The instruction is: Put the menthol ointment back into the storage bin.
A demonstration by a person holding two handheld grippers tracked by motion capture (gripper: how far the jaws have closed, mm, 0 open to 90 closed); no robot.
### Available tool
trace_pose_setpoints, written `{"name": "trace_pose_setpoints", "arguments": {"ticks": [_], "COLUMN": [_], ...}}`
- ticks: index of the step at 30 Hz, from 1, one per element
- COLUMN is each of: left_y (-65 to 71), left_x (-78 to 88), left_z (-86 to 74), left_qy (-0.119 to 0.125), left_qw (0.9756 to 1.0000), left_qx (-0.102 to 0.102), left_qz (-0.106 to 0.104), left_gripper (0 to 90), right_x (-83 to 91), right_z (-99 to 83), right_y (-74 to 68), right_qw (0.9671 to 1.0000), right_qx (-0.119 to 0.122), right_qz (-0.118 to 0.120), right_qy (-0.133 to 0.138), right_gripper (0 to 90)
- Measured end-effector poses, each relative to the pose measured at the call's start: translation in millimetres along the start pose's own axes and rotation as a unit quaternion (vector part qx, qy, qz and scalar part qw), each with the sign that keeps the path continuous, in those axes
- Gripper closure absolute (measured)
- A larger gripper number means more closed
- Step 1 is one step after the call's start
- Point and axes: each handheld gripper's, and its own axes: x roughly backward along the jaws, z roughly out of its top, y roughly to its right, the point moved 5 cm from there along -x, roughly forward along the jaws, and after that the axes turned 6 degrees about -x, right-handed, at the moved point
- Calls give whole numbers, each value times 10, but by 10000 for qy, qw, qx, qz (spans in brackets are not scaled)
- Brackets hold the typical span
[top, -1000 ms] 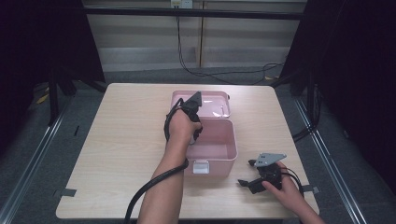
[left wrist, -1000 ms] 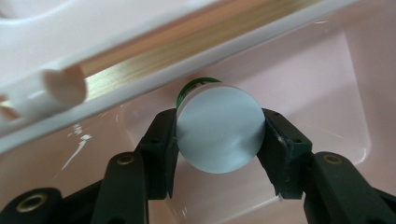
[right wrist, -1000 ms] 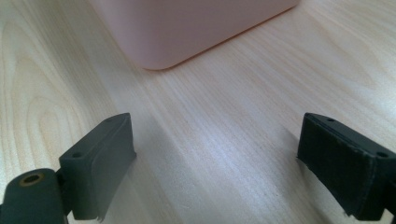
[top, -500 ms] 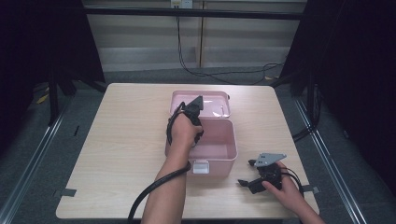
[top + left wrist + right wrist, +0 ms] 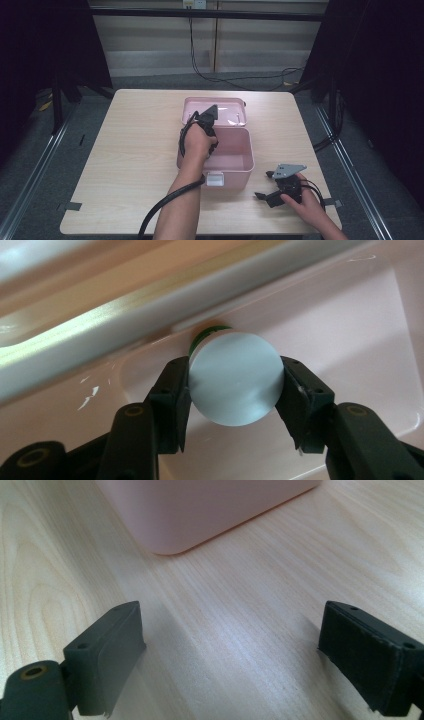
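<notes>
A pink box (image 5: pixel 239 161) stands open mid-table, its lid (image 5: pixel 227 106) laid back behind it. My left gripper (image 5: pixel 209 119) reaches down into the box near its back left corner. In the left gripper view this gripper (image 5: pixel 235 379) is shut on a round white container (image 5: pixel 236 382) with a green band, held end-on over the pink box floor (image 5: pixel 340 325). My right gripper (image 5: pixel 264 186) lies on the table at the box's front right, and it stands open (image 5: pixel 232 645) with only bare wood between its fingers. A corner of the box (image 5: pixel 200 510) lies ahead of it.
The light wooden table (image 5: pixel 130 150) has free room to the left of the box and along its front. A white latch (image 5: pixel 215 178) sits on the box's front wall. Dark frames and cables surround the table.
My left hand has shifted slightly nearer and lower over the box with the container in its grip. The right gripper has stayed where it was.
</notes>
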Motion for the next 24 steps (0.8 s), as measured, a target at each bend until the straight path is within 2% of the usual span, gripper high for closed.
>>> {"name": "trace_pose_setpoints", "arguments": {"ticks": [2,3,9,10,15,16,20,24], "left_y": [4,-3,16,8,9,0,-9,-14], "left_x": [-8,-8,-26,-14,45,57,80,103], "left_z": [0,1,6,12,19,17,7,-6], "left_qy": [6,-5,24,43,53,39,53,-22], "left_qw": [10000,10000,10000,9999,9999,9999,9999,9999], "left_qx": [-8,-95,-22,-76,-23,-67,11,-66], "left_qz": [-4,4,21,64,132,123,98,99], "left_gripper": [497,497,491,486,474,474,473,468], "right_x": [1,1,0,0,0,0,0,0], "right_z": [0,0,0,0,0,0,0,0], "right_y": [1,2,0,0,0,0,0,1], "right_qw": [10000,10000,10000,10000,10000,10000,10000,10000], "right_qx": [-6,0,3,0,4,-1,-1,7], "right_qz": [-15,-17,1,0,-1,0,2,0], "right_qy": [-3,-2,0,1,0,0,0,0], "right_gripper": [104,103,104,104,104,104,104,104]}}
